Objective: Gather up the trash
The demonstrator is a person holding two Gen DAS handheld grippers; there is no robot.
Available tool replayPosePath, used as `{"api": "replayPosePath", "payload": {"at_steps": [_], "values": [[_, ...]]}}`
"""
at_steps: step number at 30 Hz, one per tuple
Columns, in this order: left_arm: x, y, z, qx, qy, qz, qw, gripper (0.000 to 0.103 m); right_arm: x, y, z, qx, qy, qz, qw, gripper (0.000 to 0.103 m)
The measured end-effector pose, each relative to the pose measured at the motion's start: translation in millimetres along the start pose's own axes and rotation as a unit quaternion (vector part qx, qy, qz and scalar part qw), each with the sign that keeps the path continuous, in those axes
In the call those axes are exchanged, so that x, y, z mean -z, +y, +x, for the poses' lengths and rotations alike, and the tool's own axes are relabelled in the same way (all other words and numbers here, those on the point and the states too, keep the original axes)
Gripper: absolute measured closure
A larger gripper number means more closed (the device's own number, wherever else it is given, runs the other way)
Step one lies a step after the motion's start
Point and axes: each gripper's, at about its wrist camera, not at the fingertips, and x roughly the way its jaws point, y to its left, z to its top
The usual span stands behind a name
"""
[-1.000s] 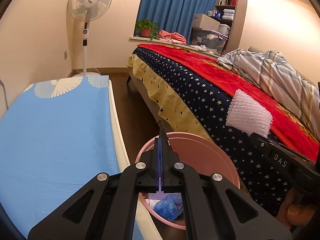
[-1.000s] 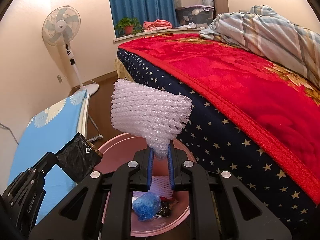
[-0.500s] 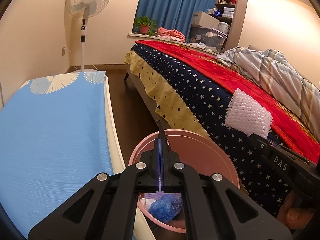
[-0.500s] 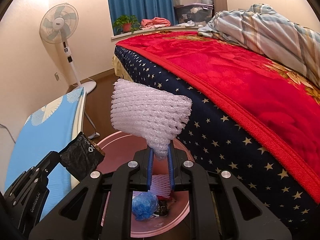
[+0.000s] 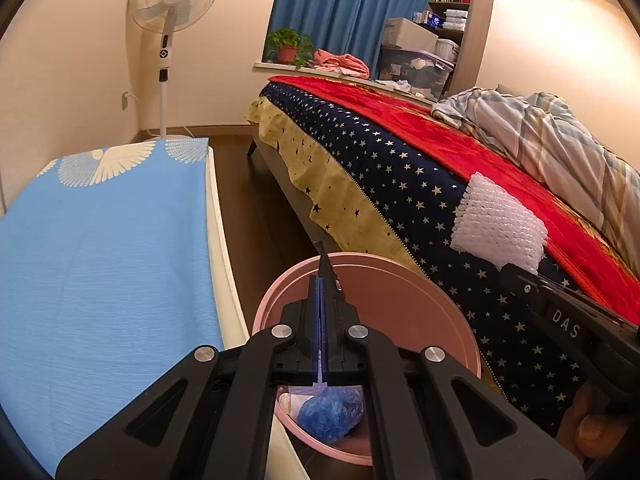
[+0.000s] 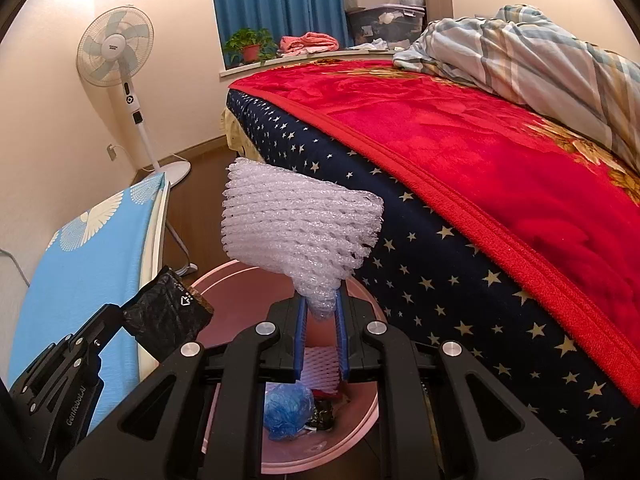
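A pink bin (image 5: 400, 280) stands on the floor between the bed and the ironing board, with a crumpled blue plastic piece (image 5: 330, 414) inside. My left gripper (image 5: 322, 280) is shut on a thin black wrapper (image 6: 168, 312), which the left wrist view shows edge-on, and it hangs at the bin's left rim. My right gripper (image 6: 320, 300) is shut on the pinched end of a white foam net (image 6: 296, 228) held over the bin (image 6: 224, 276). Another foam net (image 6: 320, 364) and the blue plastic (image 6: 288, 408) lie in the bin.
A bed (image 5: 400, 168) with a star-patterned cover and red blanket (image 6: 460, 140) fills the right side. An ironing board (image 5: 100, 248) with a blue cover is at left. A standing fan (image 5: 168, 12) is by the far wall. Dark floor (image 5: 256, 208) runs between them.
The left gripper has drifted slightly, so more of the bin's inside shows below it. Both grips hold as before; the right gripper has stayed put.
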Motion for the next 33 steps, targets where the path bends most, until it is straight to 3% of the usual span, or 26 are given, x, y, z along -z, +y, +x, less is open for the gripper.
{"api": "replayPosePath", "payload": {"at_steps": [9,11,12,13,14,15,18,20,23,26,28,33], "values": [[0,-2,-3,-0.004,-0.003,0.0,1.0,0.103,1,1,-2,-0.001,-0.002,0.0,1.0,0.089],[-2,-1,-7,0.002,-0.006,-0.002,1.0,0.103,1,1,-3,-0.003,0.002,0.0,1.0,0.079],[-3,-1,-9,0.003,-0.005,-0.002,1.0,0.099,1,1,-4,-0.002,0.004,-0.001,1.0,0.068],[-3,0,-11,0.003,-0.002,-0.002,1.0,0.085,1,1,-6,0.0,0.003,0.0,1.0,0.045],[-4,1,-13,0.001,0.001,-0.002,1.0,0.074,0,1,-12,0.001,-0.001,0.003,1.0,0.036],[-4,4,-19,-0.004,-0.004,-0.003,1.0,0.059,0,1,-15,0.002,-0.004,0.003,1.0,0.035],[-9,14,-42,-0.011,-0.024,-0.014,0.9995,0.057,-4,2,-32,0.002,-0.019,-0.005,1.0,0.027],[-13,19,-56,-0.017,-0.035,-0.015,0.9991,0.055,-7,1,-46,0.001,-0.033,-0.001,0.999,0.014],[-17,26,-81,-0.032,-0.054,-0.018,0.9979,0.039,-10,2,-73,-0.009,-0.054,-0.005,0.998,0.005],[-20,29,-104,-0.042,-0.071,-0.014,0.9964,0.029,-9,4,-93,-0.025,-0.062,-0.017,0.998,0.005],[-20,30,-119,-0.048,-0.08,-0.012,0.9956,0.015,-6,5,-110,-0.036,-0.07,-0.031,0.996,0.005],[-12,38,-153,-0.074,-0.091,-0.023,0.9928,0.008,10,8,-140,-0.059,-0.076,-0.049,0.994,0.005]]}}
